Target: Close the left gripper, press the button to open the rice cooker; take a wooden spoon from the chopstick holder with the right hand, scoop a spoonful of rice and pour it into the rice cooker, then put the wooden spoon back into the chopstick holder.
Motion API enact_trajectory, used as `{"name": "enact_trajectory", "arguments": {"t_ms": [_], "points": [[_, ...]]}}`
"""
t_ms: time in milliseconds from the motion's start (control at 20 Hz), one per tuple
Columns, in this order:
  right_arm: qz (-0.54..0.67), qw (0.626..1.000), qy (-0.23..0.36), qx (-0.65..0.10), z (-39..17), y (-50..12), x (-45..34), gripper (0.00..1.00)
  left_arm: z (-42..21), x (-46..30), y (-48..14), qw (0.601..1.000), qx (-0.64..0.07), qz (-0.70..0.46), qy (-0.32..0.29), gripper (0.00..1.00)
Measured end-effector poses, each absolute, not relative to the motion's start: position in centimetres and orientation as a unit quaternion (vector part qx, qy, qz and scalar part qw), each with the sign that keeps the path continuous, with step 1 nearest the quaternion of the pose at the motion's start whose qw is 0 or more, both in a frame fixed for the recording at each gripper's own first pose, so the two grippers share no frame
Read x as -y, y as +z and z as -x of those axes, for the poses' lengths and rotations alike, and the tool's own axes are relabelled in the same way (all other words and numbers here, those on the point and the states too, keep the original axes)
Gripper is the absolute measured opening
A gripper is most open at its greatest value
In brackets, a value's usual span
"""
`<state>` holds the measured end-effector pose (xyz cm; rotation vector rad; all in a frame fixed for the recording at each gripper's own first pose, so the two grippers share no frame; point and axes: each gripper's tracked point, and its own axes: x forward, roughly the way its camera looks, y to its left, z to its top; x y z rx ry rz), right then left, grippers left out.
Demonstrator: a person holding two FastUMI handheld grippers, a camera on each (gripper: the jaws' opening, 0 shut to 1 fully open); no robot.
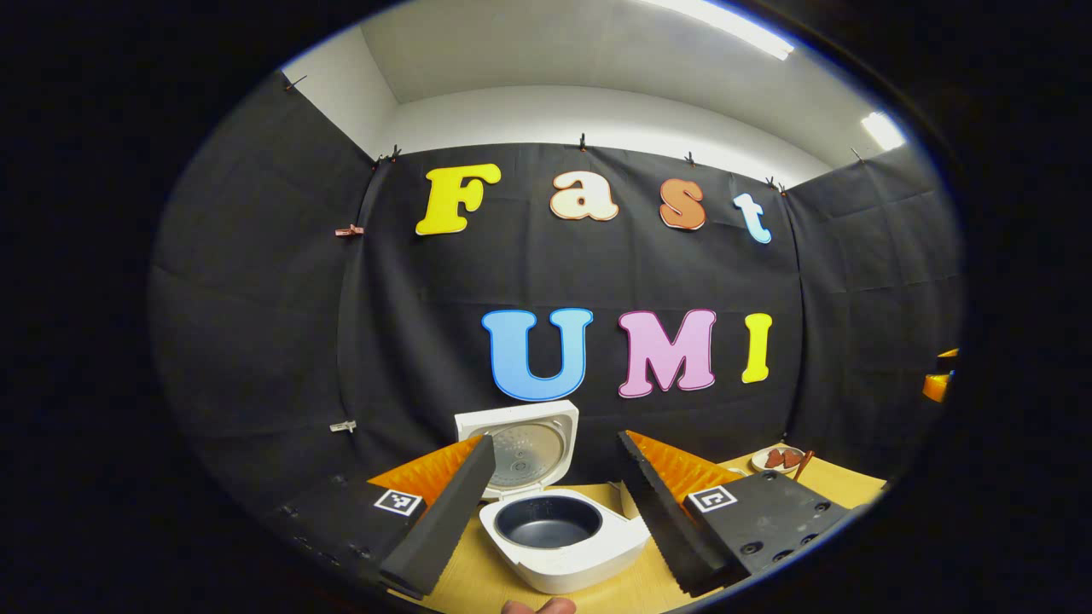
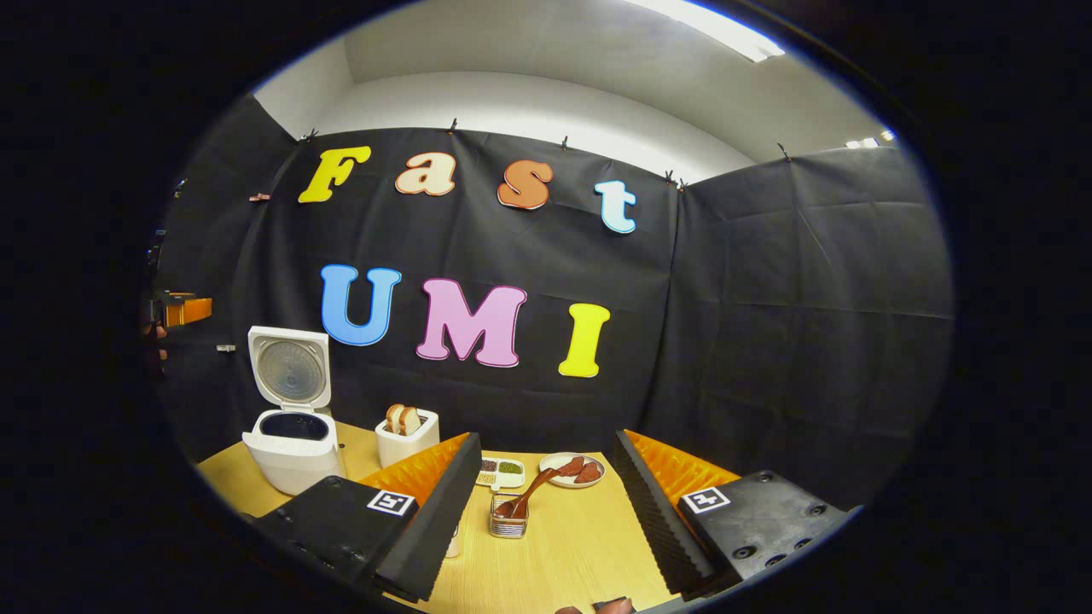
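My left gripper (image 1: 554, 512) and right gripper (image 2: 542, 512) have black screwed housings, square coded tags and ridged fingers (image 1: 444, 520).

Left gripper (image 1: 554, 520) and right gripper (image 2: 537, 520), both spread wide, empty.

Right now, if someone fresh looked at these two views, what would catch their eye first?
The white rice cooker on the wooden table, its lid standing open and its dark pot empty, right ahead of the open left gripper. Next, the wooden spoon leaning in the chopstick holder, between the open right gripper's fingers.
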<state>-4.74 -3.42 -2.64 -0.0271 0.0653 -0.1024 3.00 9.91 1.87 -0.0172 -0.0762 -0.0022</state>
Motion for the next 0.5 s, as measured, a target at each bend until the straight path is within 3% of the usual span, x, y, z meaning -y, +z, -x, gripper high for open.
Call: {"name": "enact_trajectory", "arguments": {"t_ms": [500], "points": [[0.017, 0.998, -0.013, -0.061, -1.1, -7.5, 4.5, 0.98, -0.2, -8.1, 0.0, 0.998, 0.015, 0.042, 0.046, 0.97]]}}
